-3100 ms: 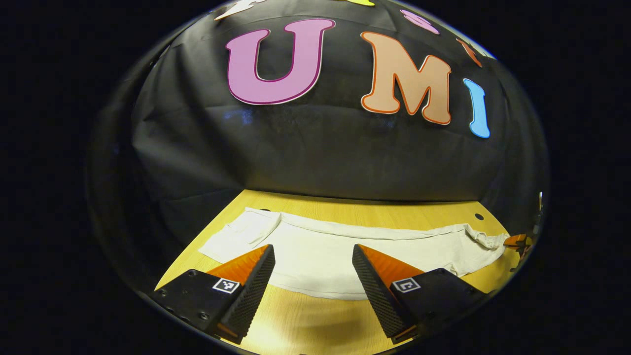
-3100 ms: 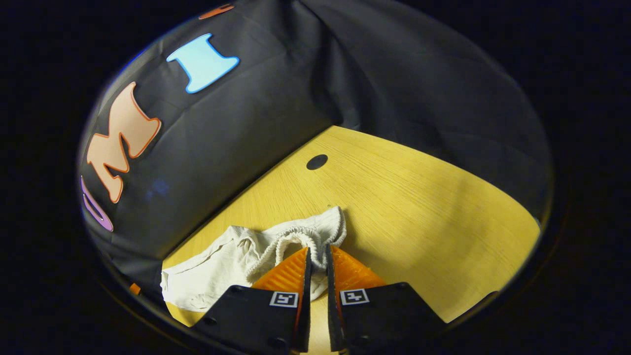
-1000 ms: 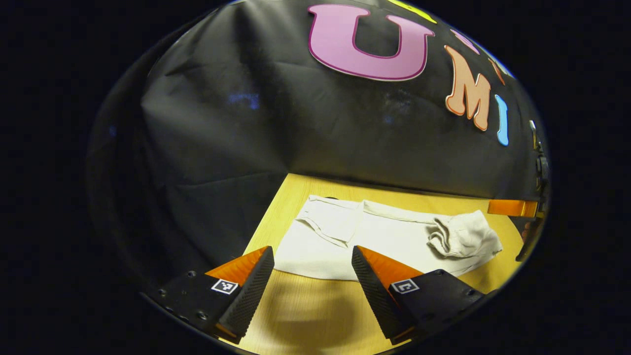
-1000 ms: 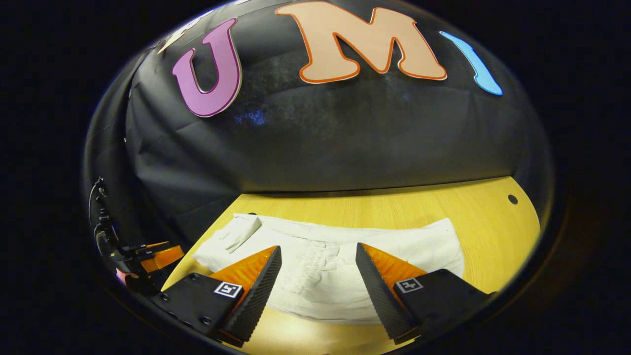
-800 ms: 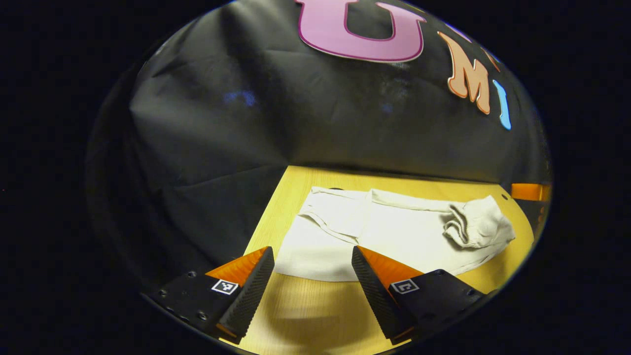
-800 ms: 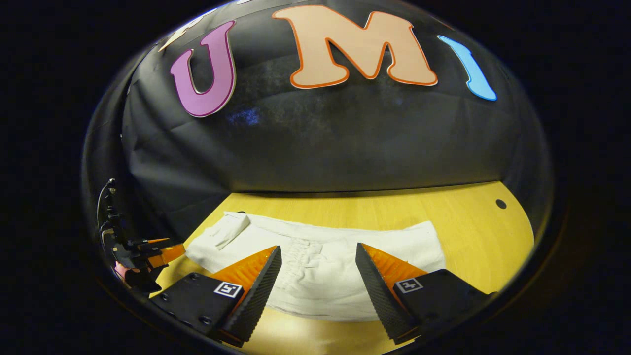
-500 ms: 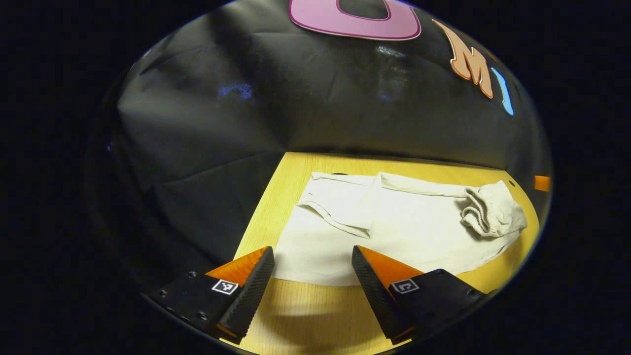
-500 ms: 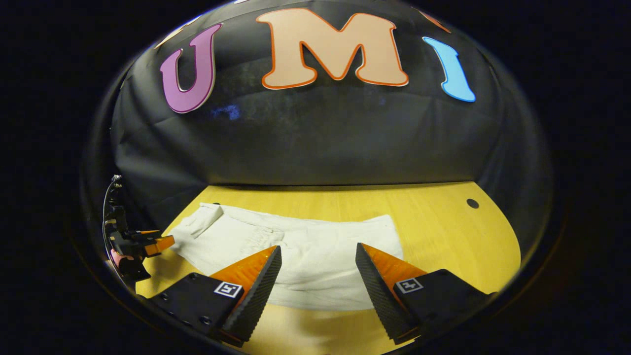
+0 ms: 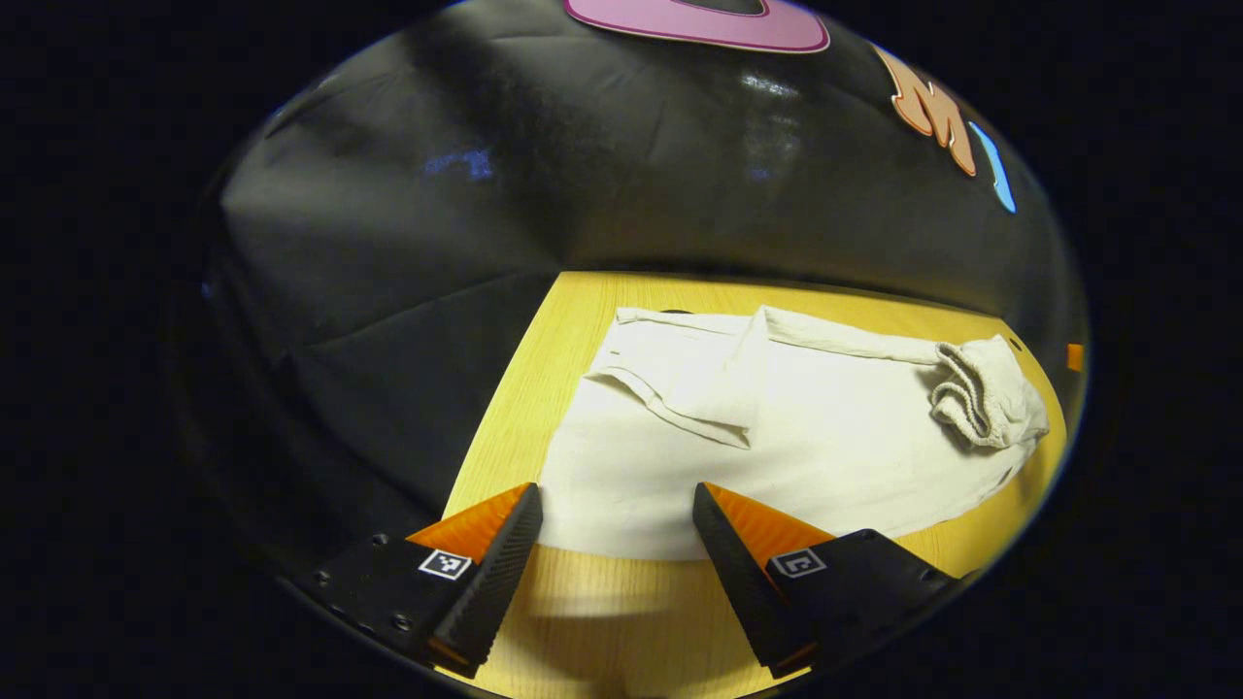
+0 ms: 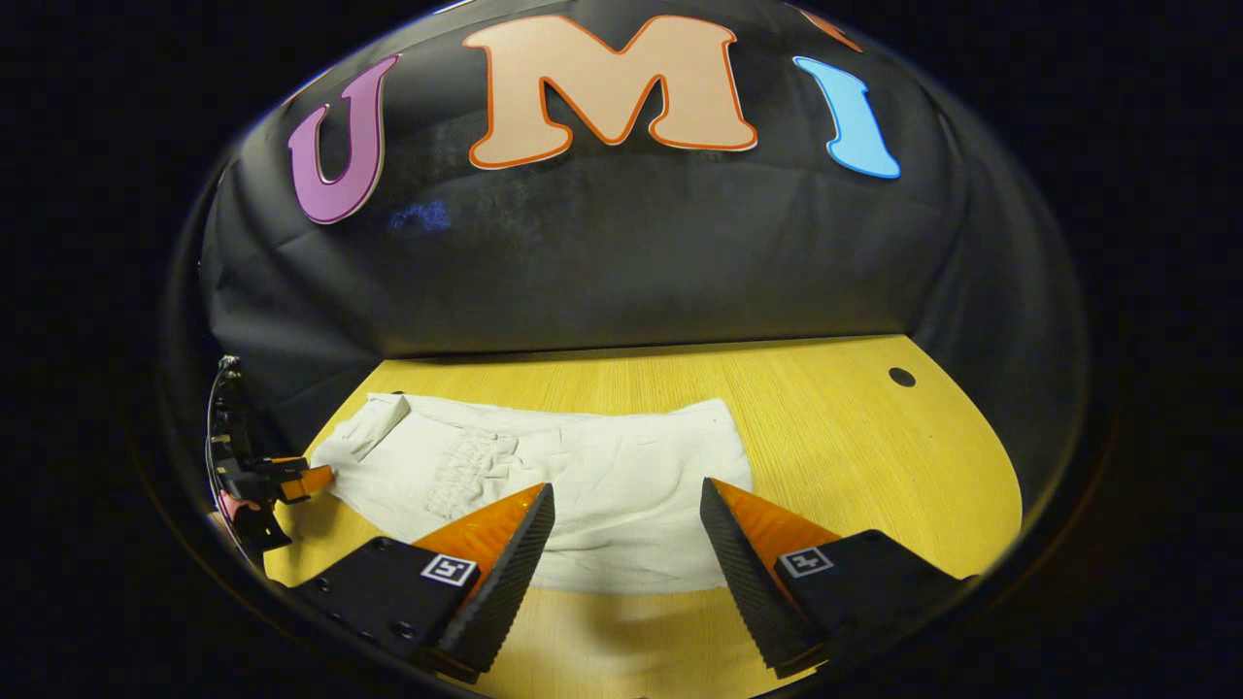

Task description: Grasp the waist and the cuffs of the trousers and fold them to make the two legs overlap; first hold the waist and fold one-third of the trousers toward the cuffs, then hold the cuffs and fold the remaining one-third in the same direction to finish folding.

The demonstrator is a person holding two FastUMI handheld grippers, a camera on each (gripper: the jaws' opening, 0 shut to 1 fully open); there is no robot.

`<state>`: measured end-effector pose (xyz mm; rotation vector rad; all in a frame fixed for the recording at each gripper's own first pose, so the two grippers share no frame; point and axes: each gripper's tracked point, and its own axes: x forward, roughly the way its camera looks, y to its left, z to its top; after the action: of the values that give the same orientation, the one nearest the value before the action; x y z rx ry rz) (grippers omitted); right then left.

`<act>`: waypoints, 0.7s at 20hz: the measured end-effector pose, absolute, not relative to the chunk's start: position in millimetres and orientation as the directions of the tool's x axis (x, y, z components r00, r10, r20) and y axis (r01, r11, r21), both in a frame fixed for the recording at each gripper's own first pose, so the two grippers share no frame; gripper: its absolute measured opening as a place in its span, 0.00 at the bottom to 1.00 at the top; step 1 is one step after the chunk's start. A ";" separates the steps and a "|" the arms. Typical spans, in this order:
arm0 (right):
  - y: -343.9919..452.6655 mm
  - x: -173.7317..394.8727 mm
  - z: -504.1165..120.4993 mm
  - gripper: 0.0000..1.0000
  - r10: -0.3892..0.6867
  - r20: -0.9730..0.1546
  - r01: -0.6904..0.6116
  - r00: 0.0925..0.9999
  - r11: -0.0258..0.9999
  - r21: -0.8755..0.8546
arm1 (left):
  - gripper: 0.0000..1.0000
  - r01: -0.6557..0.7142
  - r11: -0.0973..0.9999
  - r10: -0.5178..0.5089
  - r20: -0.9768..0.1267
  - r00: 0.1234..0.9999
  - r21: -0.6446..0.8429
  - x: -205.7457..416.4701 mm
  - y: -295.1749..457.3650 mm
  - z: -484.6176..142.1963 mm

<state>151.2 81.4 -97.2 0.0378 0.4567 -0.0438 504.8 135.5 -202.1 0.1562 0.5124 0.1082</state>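
White trousers lie flat on the wooden table, legs overlapped. The waist end is folded over onto the legs, and its elastic waistband sits bunched at the right. One cuff is turned over at the far left end. My left gripper is open just above the trousers' near edge, by the cuff end. My right gripper is open over the near edge of the folded part, with the gathered waistband lying left of it. The left gripper appears at the far left beside the cuff end.
The booth's black cloth wall rises right behind the table and along its left side. A small round hole sits in the tabletop at the back right. Bare wood lies to the right of the trousers.
The right gripper has let go of the waistband, which now lies folded over the legs, and has drifted right. The left gripper has closed in on the cuff end.
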 end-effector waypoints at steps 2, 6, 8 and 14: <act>83.4 149.2 -97.3 0.93 -0.030 -0.445 0.048 0.895 0.998 0.029 | 0.91 -0.049 0.983 0.131 -0.488 0.863 0.177 503.0 134.9 -199.6; 81.4 146.9 -95.5 0.93 -0.028 -0.445 0.045 0.895 0.999 0.027 | 0.70 0.006 0.982 0.097 -0.525 0.846 0.191 505.3 125.5 -202.6; 80.7 144.5 -93.4 0.93 -0.029 -0.442 0.048 0.896 0.998 0.031 | 0.55 0.042 0.983 0.062 -0.538 0.841 0.179 506.6 115.7 -205.0; 70.5 129.9 -89.9 0.92 -0.047 -0.442 0.068 0.896 0.997 0.033 | 0.00 0.051 0.987 0.036 -0.523 0.851 0.150 511.1 106.6 -203.1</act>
<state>129.9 70.5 -89.9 0.0481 0.4565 -0.0595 511.1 106.6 -203.1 0.1611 0.5529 -0.0083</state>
